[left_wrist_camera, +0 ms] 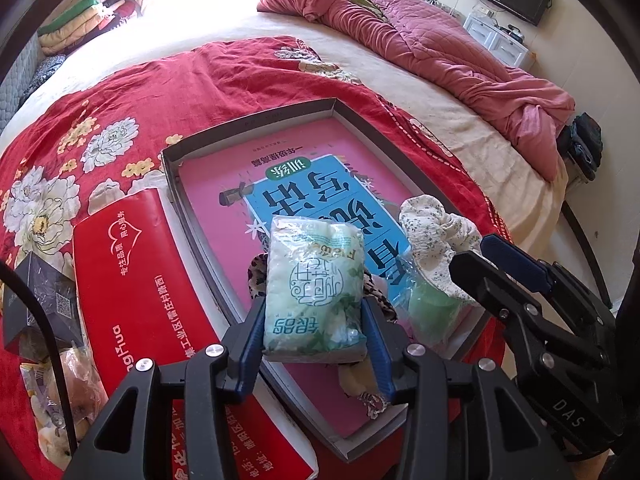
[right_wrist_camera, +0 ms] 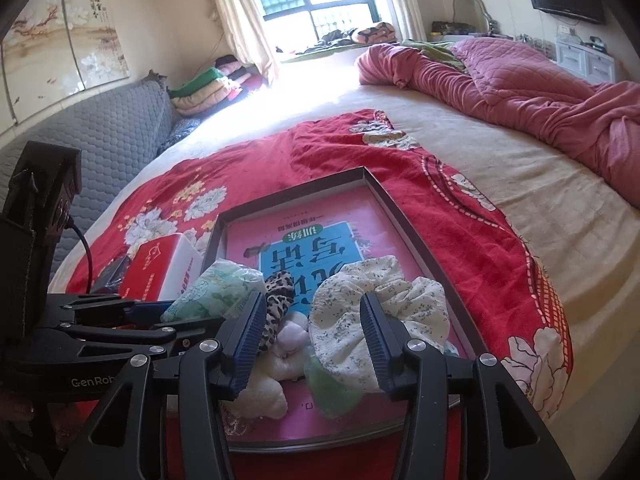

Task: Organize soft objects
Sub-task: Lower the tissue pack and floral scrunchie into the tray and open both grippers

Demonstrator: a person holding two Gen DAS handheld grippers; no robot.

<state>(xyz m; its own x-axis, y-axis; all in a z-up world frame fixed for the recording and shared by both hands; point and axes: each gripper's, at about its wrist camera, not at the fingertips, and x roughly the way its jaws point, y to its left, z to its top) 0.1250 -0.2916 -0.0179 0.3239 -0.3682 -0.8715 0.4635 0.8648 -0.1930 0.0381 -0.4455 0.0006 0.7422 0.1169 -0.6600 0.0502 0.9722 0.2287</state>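
Left wrist view: we see the left tool (left_wrist_camera: 314, 320) clenched on a soft tissue pack (left_wrist_camera: 316, 292), its pads pressing both long sides. The pack's long axis runs along the tool's pointing line, away from the camera. It is held above the near end of the shallow grey tray (left_wrist_camera: 248, 120), which lies on the red floral blanket (left_wrist_camera: 120, 92) spread over the bed.

In the right wrist view, the right tool (right_wrist_camera: 312, 336) stands released. The floral scrunchie (right_wrist_camera: 376, 312) lies partly between its jaws, with no pad pressing on it, and rests in the tray's near right corner.

A leopard-print scrunchie (right_wrist_camera: 276, 300) and a pale plush item (right_wrist_camera: 292, 336) lie in the tray between the two tools.

We judge that the coming move turns on the free tray floor: it lies straight ahead of the left tool, beyond the pack. The left hand is nearer that space, so the pack needs only to go forward and down, long axis parallel to the tray's long side.

A red box (left_wrist_camera: 132, 280) lies just beside the tray on its left.
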